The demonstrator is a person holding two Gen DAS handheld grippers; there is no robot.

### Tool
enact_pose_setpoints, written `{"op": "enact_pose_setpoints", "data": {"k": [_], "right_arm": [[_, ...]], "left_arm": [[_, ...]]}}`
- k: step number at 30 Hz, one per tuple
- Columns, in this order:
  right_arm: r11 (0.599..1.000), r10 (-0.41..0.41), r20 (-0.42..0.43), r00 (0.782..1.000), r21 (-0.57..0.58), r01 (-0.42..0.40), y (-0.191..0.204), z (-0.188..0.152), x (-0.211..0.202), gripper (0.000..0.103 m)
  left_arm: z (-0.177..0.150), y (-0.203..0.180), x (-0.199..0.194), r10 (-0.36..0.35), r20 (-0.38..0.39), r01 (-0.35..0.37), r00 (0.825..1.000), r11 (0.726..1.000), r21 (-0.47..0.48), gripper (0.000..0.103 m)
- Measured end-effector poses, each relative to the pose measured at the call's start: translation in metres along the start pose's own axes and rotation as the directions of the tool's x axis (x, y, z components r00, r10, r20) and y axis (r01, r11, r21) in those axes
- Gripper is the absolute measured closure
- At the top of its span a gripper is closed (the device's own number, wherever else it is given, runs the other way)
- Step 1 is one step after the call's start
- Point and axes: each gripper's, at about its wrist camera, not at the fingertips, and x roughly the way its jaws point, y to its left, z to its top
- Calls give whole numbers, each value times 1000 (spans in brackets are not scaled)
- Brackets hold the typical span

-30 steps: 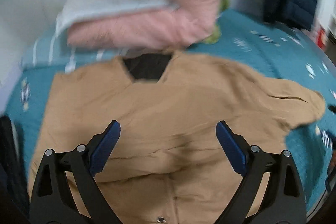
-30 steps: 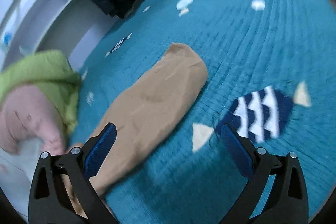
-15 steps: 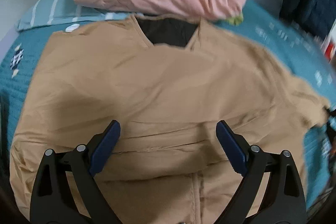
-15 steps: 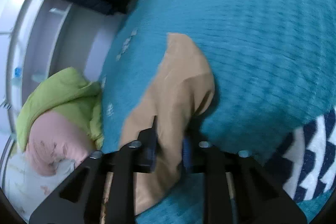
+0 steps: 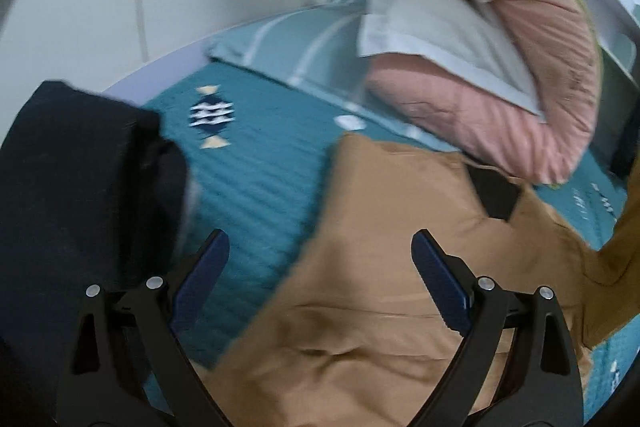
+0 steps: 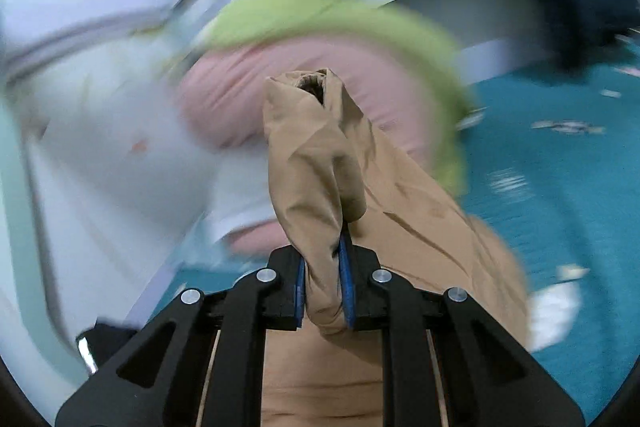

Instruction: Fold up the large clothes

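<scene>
Since half a second ago the sleeve (image 6: pixel 320 163) has been lifted off the bed (image 6: pixel 560 187); it was lying flat on the teal cover, and is now held up with its cuff opening toward the camera. Right gripper (image 6: pixel 323 279): clamped together on the sleeve, tan cloth bunched between the blue pads. Left gripper (image 5: pixel 320 283): fingers wide apart, nothing held; its view has been swung left, so the coat (image 5: pixel 400 287), which filled the frame before, now takes only the right and lower part.

Coat position: spread on the bed, collar (image 5: pixel 496 191) toward the pink quilt (image 5: pixel 500 39), which touches or overlaps the collar end. Dark garment (image 5: pixel 80 195) piled at the left, apart from the coat across a strip of bedcover. In the left view a tan fold is seen raised at the right edge, probably the held sleeve.

Step in hand, as judged: sleeve to be carried across and laid over the coat's body.

- Sleeve to be kept taut enough that the shoulder seam folds straight, not dragged so that the body shifts.
- Cuff to be laid flat inside the coat's outline, then released.
- Free left gripper could be used to pin the body or take the other sleeve.

Heavy blur in both views; fine detail cannot be told.
</scene>
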Motion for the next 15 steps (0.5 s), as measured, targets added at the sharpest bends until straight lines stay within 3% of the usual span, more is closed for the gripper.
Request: {"op": "enact_pose_setpoints", "data": {"k": [2,4,5,7,8,9,10,12,14,15], "right_arm": [[999,7,-101,995,-45,-11,37,-31,43,86],[997,-4,-218,976,-75,-13,59,-67,89,84],[997,4,-263,965,-73,-24,65,-82,103,74],[998,1,-386,922,-59,-25,68,-116,137,58],[998,-1,-434,901,-54,-25,69,-129,147,42],[998,3,-480,877,-51,-31,68,-142,154,36],[998,0,-512,859,-49,-30,68,-152,157,35],[998,22,-510,860,-39,-49,67,-159,149,34],[998,42,-479,877,-21,-59,65,-147,134,34],[997,61,-439,896,-15,-75,62,-138,120,34]], "left_arm": [[-1,11,3,14,-8,-14,1000,1000,-27,11],[-3,21,3,32,-14,-32,999,998,-59,11],[-3,25,4,36,-17,-37,999,997,-74,11],[-8,35,5,44,-25,-46,999,994,-97,11],[-9,36,6,44,-28,-47,999,994,-99,11],[-8,36,7,41,-29,-44,999,994,-97,11],[-8,37,7,39,-28,-41,999,995,-94,11],[-8,35,6,28,-26,-30,999,995,-93,11],[-5,36,6,14,-22,-17,1000,994,-106,11],[-4,35,6,0,-22,-2,1000,994,-109,11]]}}
